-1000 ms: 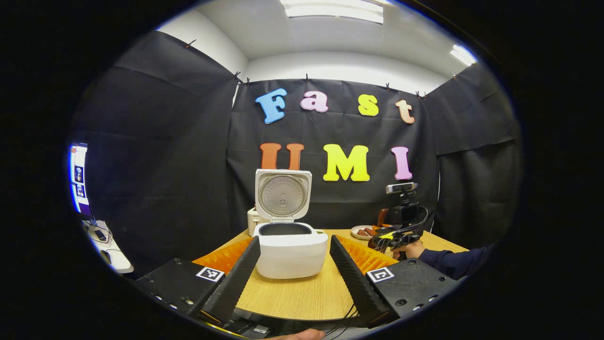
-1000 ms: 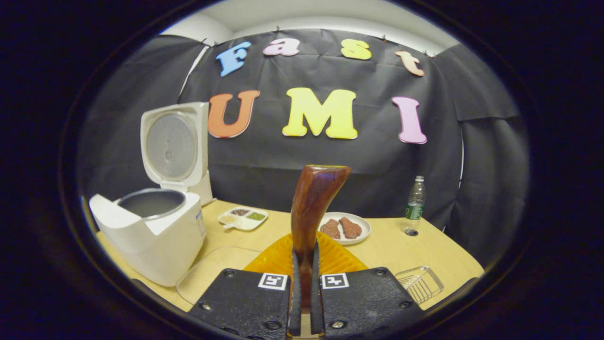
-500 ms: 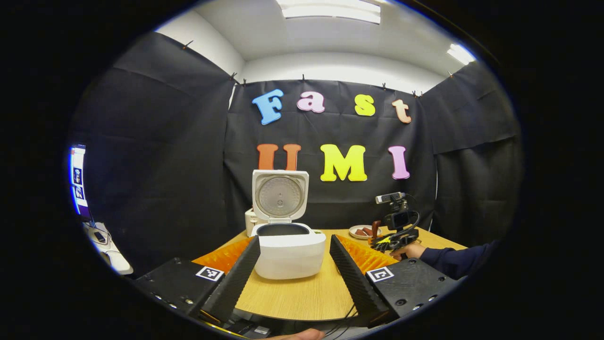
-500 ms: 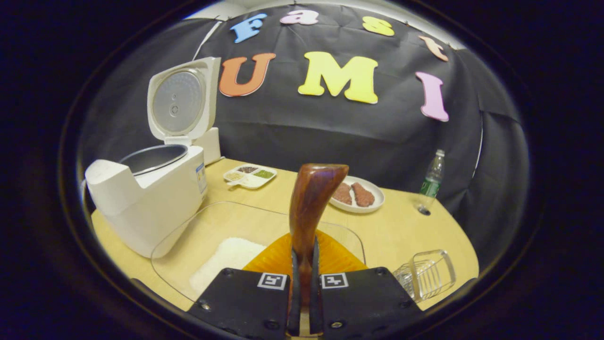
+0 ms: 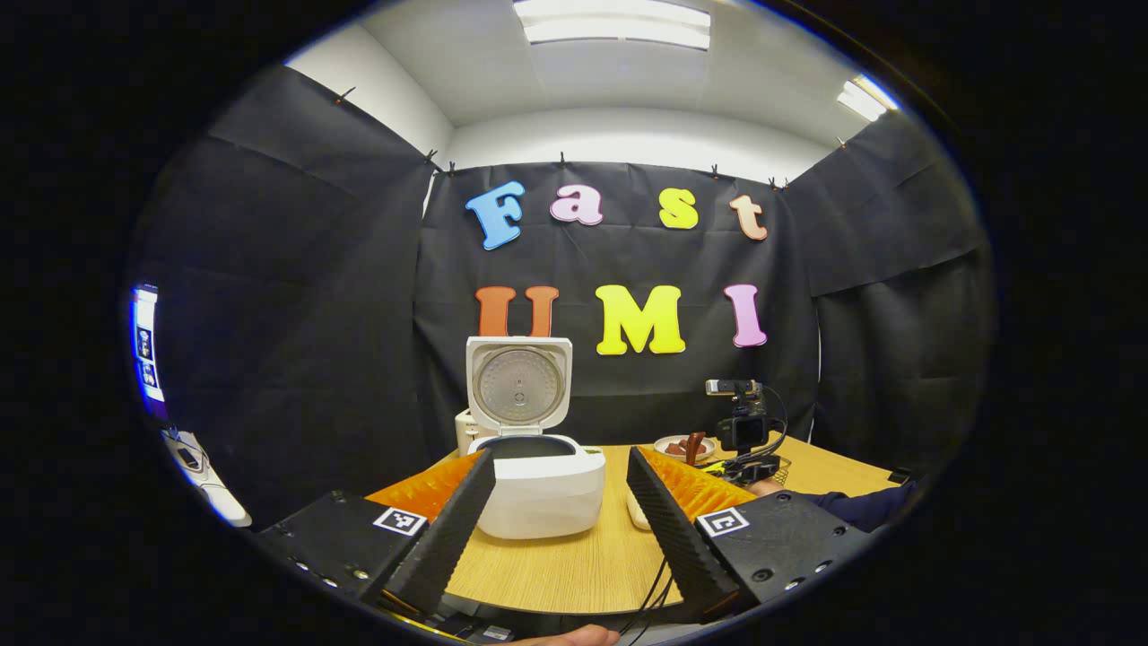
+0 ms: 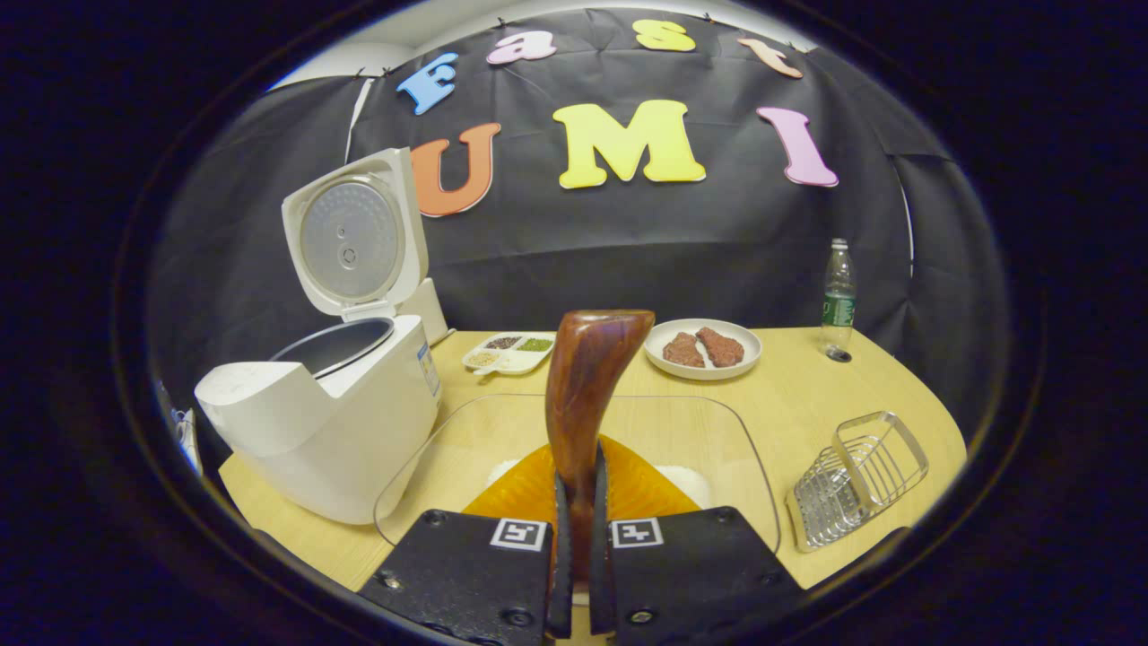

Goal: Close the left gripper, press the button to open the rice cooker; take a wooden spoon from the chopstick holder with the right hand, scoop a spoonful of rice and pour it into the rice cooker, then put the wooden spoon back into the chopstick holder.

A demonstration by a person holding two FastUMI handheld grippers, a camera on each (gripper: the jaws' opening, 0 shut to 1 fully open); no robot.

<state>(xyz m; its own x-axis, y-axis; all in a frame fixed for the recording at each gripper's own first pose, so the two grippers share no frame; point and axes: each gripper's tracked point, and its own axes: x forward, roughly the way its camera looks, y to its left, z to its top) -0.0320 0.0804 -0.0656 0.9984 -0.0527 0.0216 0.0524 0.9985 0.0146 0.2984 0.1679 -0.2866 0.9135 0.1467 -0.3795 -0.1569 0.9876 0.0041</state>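
Observation:
The white rice cooker (image 5: 538,489) stands with its lid (image 5: 518,386) raised and the pot showing. My left gripper (image 5: 560,459) is open, well short of the cooker, its fingers framing it. My right gripper (image 6: 578,502) is shut on the dark wooden spoon (image 6: 587,395), whose broad end points up and forward. Just below the spoon lies a clear glass dish (image 6: 717,422) with white rice (image 6: 683,483) in it. The cooker (image 6: 332,431) is to the left of that dish. A wire chopstick holder (image 6: 856,475) rests to the right. The right gripper (image 5: 743,440) and its hand are also seen beyond my left fingers.
A plate of meat (image 6: 702,348), a small divided seasoning tray (image 6: 509,353) and a plastic bottle (image 6: 837,296) stand toward the back of the wooden table (image 6: 807,395). A sleeve (image 5: 852,507) reaches in from the right.
My right gripper has swung over the glass dish with the spoon still held, and the dish and wire holder now sit closer. My left gripper has drawn back a little from the cooker.

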